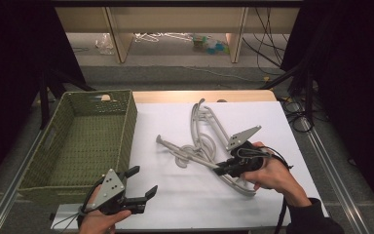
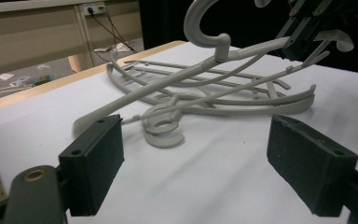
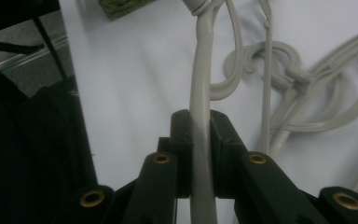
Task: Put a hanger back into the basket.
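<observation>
High view: white-covered table point(image 1: 185, 195). Green woven basket point(image 1: 126, 126) at left, touching the sheet's edge. Tangle of grey plastic hangers point(image 1: 199, 146) mid-table, right of the basket. Right gripper point(image 1: 222, 169) at the pile's near right side, jaws closed on a hanger arm. Left gripper point(image 1: 140, 186) at the near edge, well apart from the pile, jaws spread wide, nothing between them.

Left gripper view: both black pads point(image 2: 95, 163) far apart over bare sheet; hangers point(image 2: 205, 88) beyond, one hook raised.

Right gripper view: jaws pinched on one grey hanger arm point(image 3: 200, 130); looped hooks point(image 3: 270, 60) lie beyond on the sheet.
</observation>
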`<state>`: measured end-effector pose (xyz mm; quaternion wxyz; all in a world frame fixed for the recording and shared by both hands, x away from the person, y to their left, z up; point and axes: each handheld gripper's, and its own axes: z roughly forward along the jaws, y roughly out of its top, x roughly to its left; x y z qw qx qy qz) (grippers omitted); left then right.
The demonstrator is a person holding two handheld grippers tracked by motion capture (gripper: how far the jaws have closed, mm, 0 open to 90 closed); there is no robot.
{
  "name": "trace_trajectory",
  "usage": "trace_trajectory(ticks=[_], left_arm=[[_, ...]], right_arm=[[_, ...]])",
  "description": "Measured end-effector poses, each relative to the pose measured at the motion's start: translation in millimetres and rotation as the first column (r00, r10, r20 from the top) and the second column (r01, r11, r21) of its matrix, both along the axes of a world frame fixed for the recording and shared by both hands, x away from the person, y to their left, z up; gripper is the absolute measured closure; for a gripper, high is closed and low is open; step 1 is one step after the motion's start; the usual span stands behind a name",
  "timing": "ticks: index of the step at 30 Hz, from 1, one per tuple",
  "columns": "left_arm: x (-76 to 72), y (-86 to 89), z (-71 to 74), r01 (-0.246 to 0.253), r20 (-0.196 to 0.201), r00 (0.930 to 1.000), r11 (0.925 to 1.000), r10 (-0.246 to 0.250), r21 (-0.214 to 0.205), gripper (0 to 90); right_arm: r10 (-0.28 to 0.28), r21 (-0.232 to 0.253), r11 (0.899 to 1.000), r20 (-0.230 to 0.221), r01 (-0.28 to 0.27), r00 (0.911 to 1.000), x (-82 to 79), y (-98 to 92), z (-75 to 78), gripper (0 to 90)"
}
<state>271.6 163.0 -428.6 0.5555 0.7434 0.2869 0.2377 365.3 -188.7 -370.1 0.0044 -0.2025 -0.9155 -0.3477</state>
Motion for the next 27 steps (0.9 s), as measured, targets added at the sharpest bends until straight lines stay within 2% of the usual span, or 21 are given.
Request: trace_trajectory(ticks=[4,5,6,8,10,11,13,14,16,18,19,20,23,26,27], left_arm=[[4.4,-11.6,2.6,-0.001,0.019,0.9998,0.9979,-0.001,0.064,20.3],[6.7,-14.6,3.0,-0.001,0.015,0.9999,0.9983,0.0,0.057,21.0],[8.9,-16.4,4.1,-0.003,0.018,0.9998,0.9977,0.001,0.068,21.3],[14.1,-22.1,4.9,0.011,0.006,0.9999,0.9965,-0.012,0.083,23.7],[20.7,-28.1,4.7,0.034,-0.012,0.9994,0.9918,-0.033,0.123,24.8],[22.5,-30.1,4.3,0.04,-0.017,0.9991,0.9906,-0.039,0.13,28.4],[26.8,-35.6,3.6,0.053,-0.022,0.9985,0.9879,-0.05,0.146,29.2],[29.0,-38.5,3.6,0.059,-0.016,0.9982,0.9854,-0.057,0.16,29.8],[32.1,-42.8,5.1,0.093,-0.002,0.9955,0.9741,-0.095,0.206,33.7],[35.2,-46.8,5.6,0.124,-0.031,0.9923,0.9679,-0.12,0.219,34.3],[36.1,-48.3,5.6,0.133,-0.028,0.9911,0.9655,-0.13,0.224,35.0],[37.3,-49.3,5.8,0.149,-0.03,0.9888,0.9582,-0.146,0.244,36.4],[40.8,-53.4,2.7,0.206,-0.057,0.9786,0.9464,-0.198,0.249,42.1],[43.6,-54.0,2.2,0.232,-0.051,0.9727,0.9381,-0.227,0.257,44.3],[44.2,-53.9,2.3,0.243,-0.06,0.9699,0.9352,-0.236,0.257,49.0]], right_arm=[[0.043,0.017,0.999,0.001,-0.043,0.9991,-7.4,4.8,3.2,81.8],[0.053,0.028,0.998,-0.004,-0.053,0.9986,-9.4,5.4,4.1,81.7],[0.065,0.036,0.997,-0.005,-0.065,0.9978,-11.0,6.1,4.4,81.8],[0.087,0.049,0.995,-0.016,-0.086,0.9961,-14.2,7.0,4.2,81.7],[0.107,0.047,0.993,-0.018,-0.106,0.9941,-17.2,8.2,3.3,81.8],[0.114,0.045,0.993,-0.023,-0.113,0.9933,-19.2,9.4,3.0,81.8],[0.133,0.034,0.991,-0.025,-0.132,0.9908,-21.2,10.5,2.5,81.8],[0.143,0.036,0.989,-0.027,-0.142,0.9894,-22.2,11.5,1.9,81.8],[0.15,0.043,0.988,-0.036,-0.149,0.988,-23.6,12.6,2.0,81.8],[0.158,0.048,0.987,-0.03,-0.156,0.987,-24.1,12.6,2.4,81.7],[0.161,0.048,0.986,-0.033,-0.159,0.9864,-25.2,12.7,2.5,81.7],[0.169,0.049,0.985,-0.03,-0.168,0.9851,-25.6,12.9,2.4,81.7],[0.186,0.058,0.981,-0.031,-0.184,0.9821,-26.6,13.5,2.6,81.6],[0.188,0.044,0.981,-0.028,-0.187,0.9818,-26.4,12.7,2.4,81.7],[0.194,0.048,0.98,-0.025,-0.193,0.9807,-25.8,12.4,1.7,81.6]])
